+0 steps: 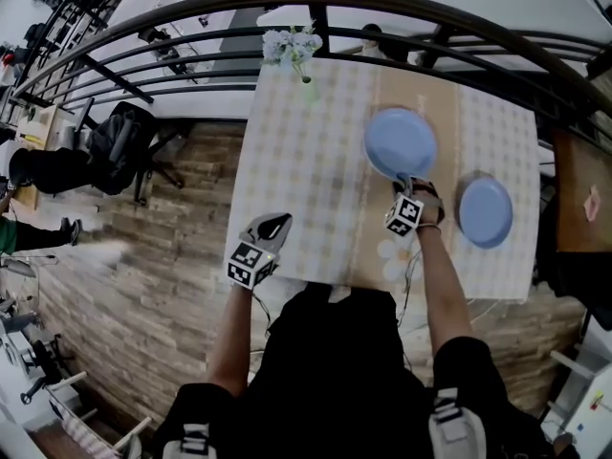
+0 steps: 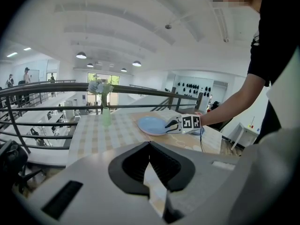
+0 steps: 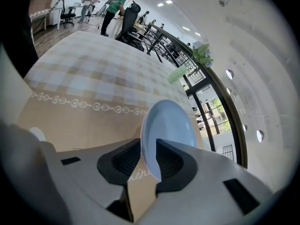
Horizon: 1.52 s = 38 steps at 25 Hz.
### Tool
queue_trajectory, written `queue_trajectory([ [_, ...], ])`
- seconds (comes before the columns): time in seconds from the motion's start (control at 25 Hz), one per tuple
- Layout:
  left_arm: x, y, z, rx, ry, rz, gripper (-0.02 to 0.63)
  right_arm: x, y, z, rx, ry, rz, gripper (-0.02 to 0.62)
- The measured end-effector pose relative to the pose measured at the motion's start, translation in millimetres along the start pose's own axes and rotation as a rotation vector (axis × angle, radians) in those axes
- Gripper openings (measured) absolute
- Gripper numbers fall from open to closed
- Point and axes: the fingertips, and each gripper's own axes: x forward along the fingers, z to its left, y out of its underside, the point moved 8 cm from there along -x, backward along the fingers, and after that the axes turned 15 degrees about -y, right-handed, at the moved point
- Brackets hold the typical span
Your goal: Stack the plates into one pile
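Two blue plates lie apart on the checked tablecloth [image 1: 306, 170]. The larger plate [image 1: 401, 140] [image 2: 151, 124] [image 3: 171, 125] rests flat near the table's middle, and the smaller plate [image 1: 485, 211] lies to its right. My right gripper [image 1: 403, 184] [image 2: 172, 124] [image 3: 148, 142] is at the larger plate's near rim. That rim sits between its jaws, which stand apart from it, open. My left gripper [image 1: 277, 223] [image 2: 150, 145] hovers over the table's front left part, well away from both plates. It is open, with only cloth showing through the gap.
A green vase with pale flowers [image 1: 304, 57] [image 2: 105, 111] [image 3: 180, 73] stands at the table's far edge. A dark railing [image 1: 191, 41] curves behind the table. A black office chair [image 1: 124, 146] stands on the floor to the left.
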Motion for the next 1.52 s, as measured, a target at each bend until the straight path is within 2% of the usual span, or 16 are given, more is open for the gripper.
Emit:
queue_trajectory([
  [0.16, 0.1, 4.7, 0.5, 0.006, 0.016, -0.004, 0.003, -8.1, 0.7, 5.7, 0.035, 0.013, 0.000, 0.078],
  [0.28, -1.5, 4.4, -3.4, 0.013, 0.039, -0.015, 0.003, -16.0, 5.3, 11.0, 0.071, 0.007, 0.010, -0.002],
  [0.68, -11.7, 7.1, 9.9, 0.037, 0.081, -0.043, 0.003, -35.3, 5.9, 41.0, 0.203, 0.012, 0.030, -0.003],
  [1.04, -13.4, 8.5, 17.2, 0.053, 0.134, -0.054, 0.003, -48.6, 11.8, 66.3, 0.264, 0.033, 0.051, -0.003],
  [1.52, -3.3, -2.5, 19.6, 0.068, 0.205, -0.060, 0.003, -65.6, 48.9, 98.0, 0.387, 0.039, 0.126, -0.003],
])
